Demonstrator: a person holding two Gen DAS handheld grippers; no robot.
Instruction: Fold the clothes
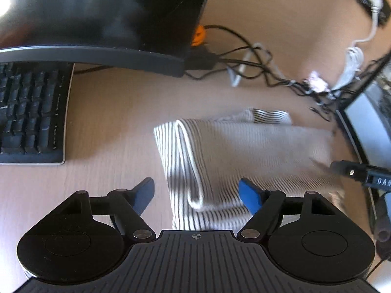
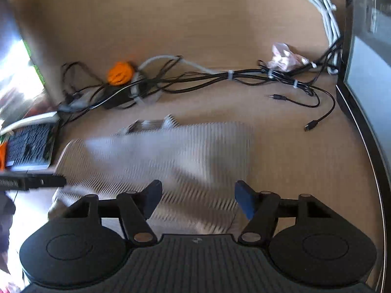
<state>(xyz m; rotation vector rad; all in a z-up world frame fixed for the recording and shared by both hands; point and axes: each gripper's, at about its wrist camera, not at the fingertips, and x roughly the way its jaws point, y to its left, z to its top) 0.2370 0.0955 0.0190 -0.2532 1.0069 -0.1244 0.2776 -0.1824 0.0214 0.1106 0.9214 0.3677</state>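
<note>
A white garment with thin dark stripes [image 1: 244,146] lies folded on the wooden desk, blurred in both views. Its doubled left edge [image 1: 188,161] with a white hem runs down between the blue pads of my left gripper [image 1: 198,194], which is open and hovers over that edge. In the right wrist view the same garment [image 2: 171,151] spreads under my right gripper [image 2: 199,197], also open, with cloth showing between its fingers but neither pad pressing on it. The other gripper's black tip pokes in at the garment's right side [image 1: 361,173] and at its left side [image 2: 31,183].
A black keyboard [image 1: 31,112] lies left of the garment, below a dark monitor [image 1: 97,12]. A tangle of black and white cables [image 2: 220,78] with an orange object [image 2: 121,73] runs along the back. A second screen [image 2: 366,97] stands on the right.
</note>
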